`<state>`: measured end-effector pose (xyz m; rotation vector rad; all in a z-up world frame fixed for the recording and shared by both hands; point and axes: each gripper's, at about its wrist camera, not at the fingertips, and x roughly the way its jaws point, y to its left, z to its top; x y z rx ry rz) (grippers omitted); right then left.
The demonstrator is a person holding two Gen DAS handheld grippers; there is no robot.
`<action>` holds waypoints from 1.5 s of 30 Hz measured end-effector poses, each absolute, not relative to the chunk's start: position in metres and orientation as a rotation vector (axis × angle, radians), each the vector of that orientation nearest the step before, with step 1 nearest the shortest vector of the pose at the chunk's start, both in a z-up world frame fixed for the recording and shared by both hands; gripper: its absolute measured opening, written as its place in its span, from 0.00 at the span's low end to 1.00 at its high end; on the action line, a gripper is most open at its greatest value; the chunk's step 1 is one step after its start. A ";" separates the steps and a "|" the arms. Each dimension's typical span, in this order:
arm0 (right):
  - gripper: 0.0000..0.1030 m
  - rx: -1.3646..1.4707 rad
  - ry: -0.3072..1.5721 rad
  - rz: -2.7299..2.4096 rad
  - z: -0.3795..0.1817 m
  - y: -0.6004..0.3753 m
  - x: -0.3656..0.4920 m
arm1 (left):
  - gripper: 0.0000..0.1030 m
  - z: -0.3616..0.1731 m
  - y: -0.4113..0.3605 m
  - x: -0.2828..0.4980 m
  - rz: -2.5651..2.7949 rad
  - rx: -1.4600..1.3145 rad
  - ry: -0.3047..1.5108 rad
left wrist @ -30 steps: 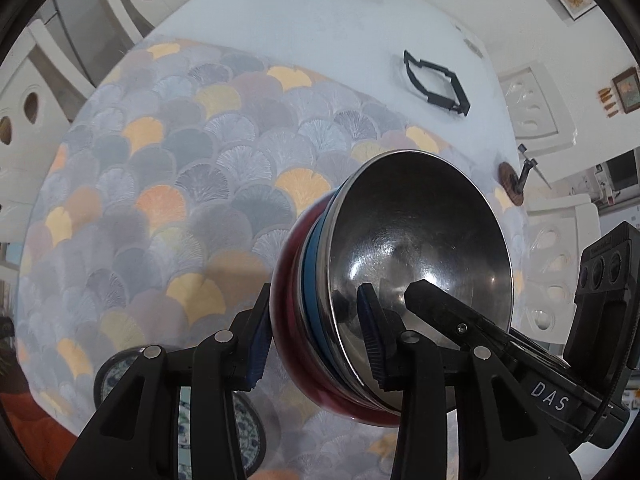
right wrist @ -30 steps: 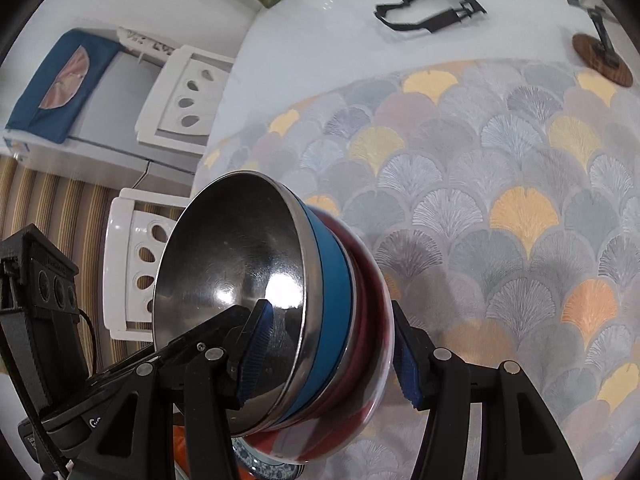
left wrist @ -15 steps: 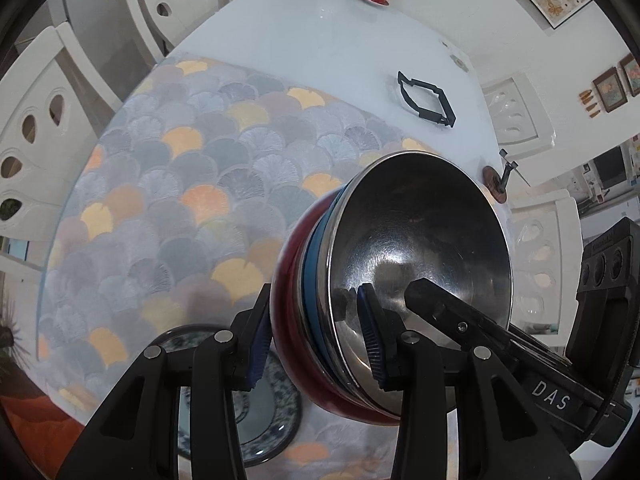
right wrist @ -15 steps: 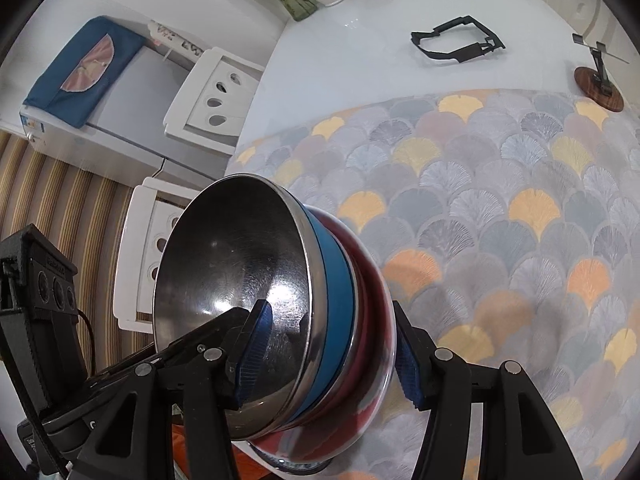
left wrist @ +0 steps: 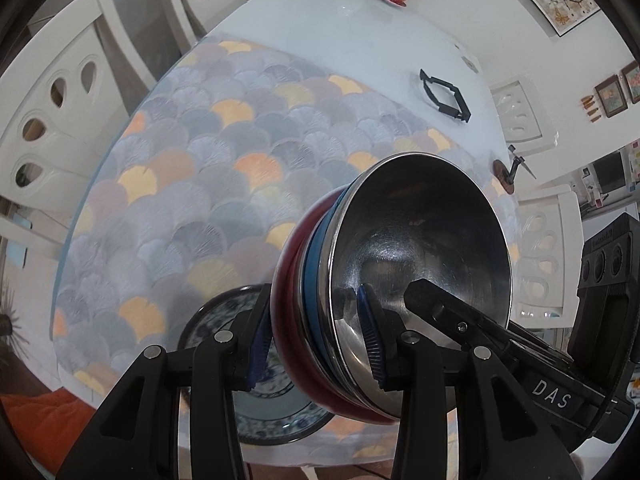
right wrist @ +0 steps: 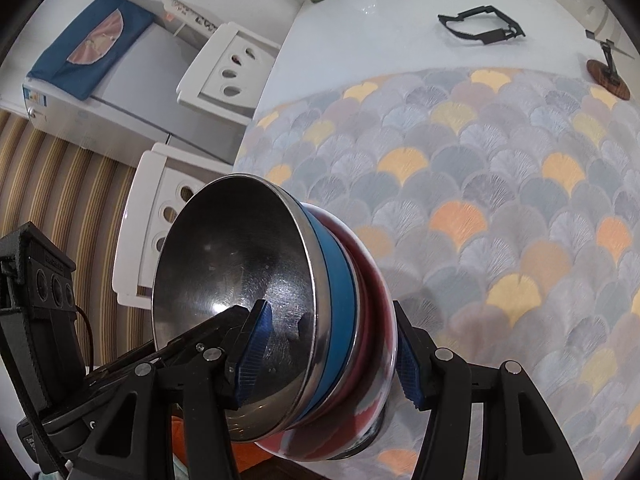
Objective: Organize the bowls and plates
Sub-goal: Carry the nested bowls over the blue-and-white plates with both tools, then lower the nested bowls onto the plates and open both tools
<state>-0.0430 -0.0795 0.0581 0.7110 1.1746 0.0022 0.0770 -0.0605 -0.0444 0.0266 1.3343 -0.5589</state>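
Bowls (left wrist: 400, 280), a steel one nested in a blue and a red one, hang tilted above the table (left wrist: 360, 40), over its patterned cloth (left wrist: 192, 184). The left claw (left wrist: 316, 344) and the right claw (right wrist: 328, 356) each clamp opposite sides of the stack's rim. A blue-patterned plate (left wrist: 224, 320) lies on the cloth below.

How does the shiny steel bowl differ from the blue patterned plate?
The shiny steel bowl is deep, plain metal; the blue patterned plate is flat, with a painted rim. The bowl is held tilted above the table, nested in a blue bowl and a red bowl, gripped by the left gripper and the right gripper; the plate lies on the fan-patterned tablecloth. Both are round.
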 end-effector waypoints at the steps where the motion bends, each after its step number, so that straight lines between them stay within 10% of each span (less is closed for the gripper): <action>1: 0.55 0.710 1.179 0.003 0.057 -0.076 -0.044 | 0.35 -0.046 -0.058 0.077 -0.559 0.027 1.337; 45: 0.55 0.638 1.427 0.034 -0.006 -0.011 -0.056 | 0.36 -0.115 0.015 0.051 -0.571 -0.017 1.488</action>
